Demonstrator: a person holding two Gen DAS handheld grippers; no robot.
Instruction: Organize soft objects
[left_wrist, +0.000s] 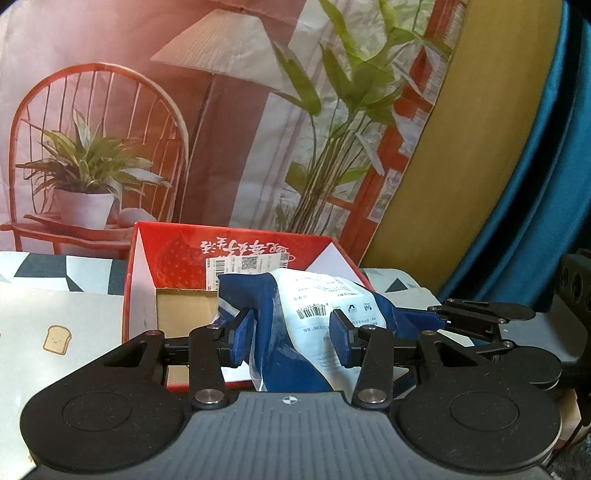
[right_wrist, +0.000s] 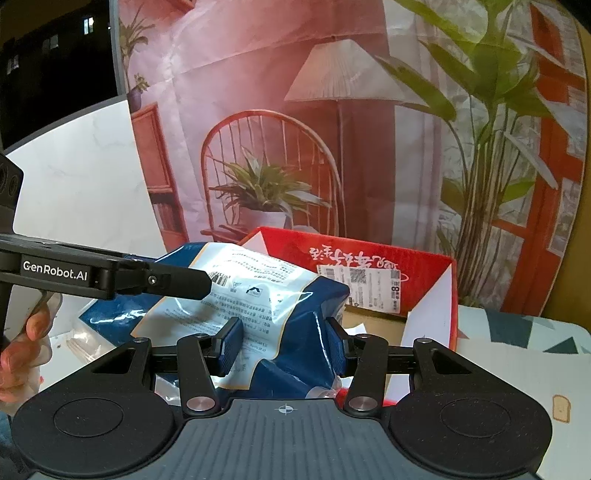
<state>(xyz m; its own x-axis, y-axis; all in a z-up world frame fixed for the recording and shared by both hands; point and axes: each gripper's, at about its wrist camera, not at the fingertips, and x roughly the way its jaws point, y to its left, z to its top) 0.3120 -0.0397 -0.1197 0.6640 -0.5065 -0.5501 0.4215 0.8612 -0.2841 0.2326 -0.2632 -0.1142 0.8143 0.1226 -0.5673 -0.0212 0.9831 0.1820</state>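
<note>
A soft blue-and-white package (left_wrist: 306, 295) in clear plastic wrap hangs between both grippers, over the near part of an open red cardboard box (left_wrist: 177, 251). My left gripper (left_wrist: 291, 334) is shut on one end of it, its blue pads pressing the crumpled wrap. The right gripper (left_wrist: 439, 314) comes in from the right side of that view onto the other end. In the right wrist view the package (right_wrist: 258, 284) bulges between the pads of my right gripper (right_wrist: 282, 343), which is shut on it. The left gripper (right_wrist: 199, 282) reaches it from the left. The red box (right_wrist: 424, 266) stands behind.
The box sits on a table covered by a pale mat with a toast print (left_wrist: 55, 314) and a cloth with dark geometric shapes (right_wrist: 517, 325). A printed backdrop of a chair, lamp and plants rises behind. A blue curtain (left_wrist: 535, 184) hangs right. A person's hand (right_wrist: 26, 350) holds the left gripper.
</note>
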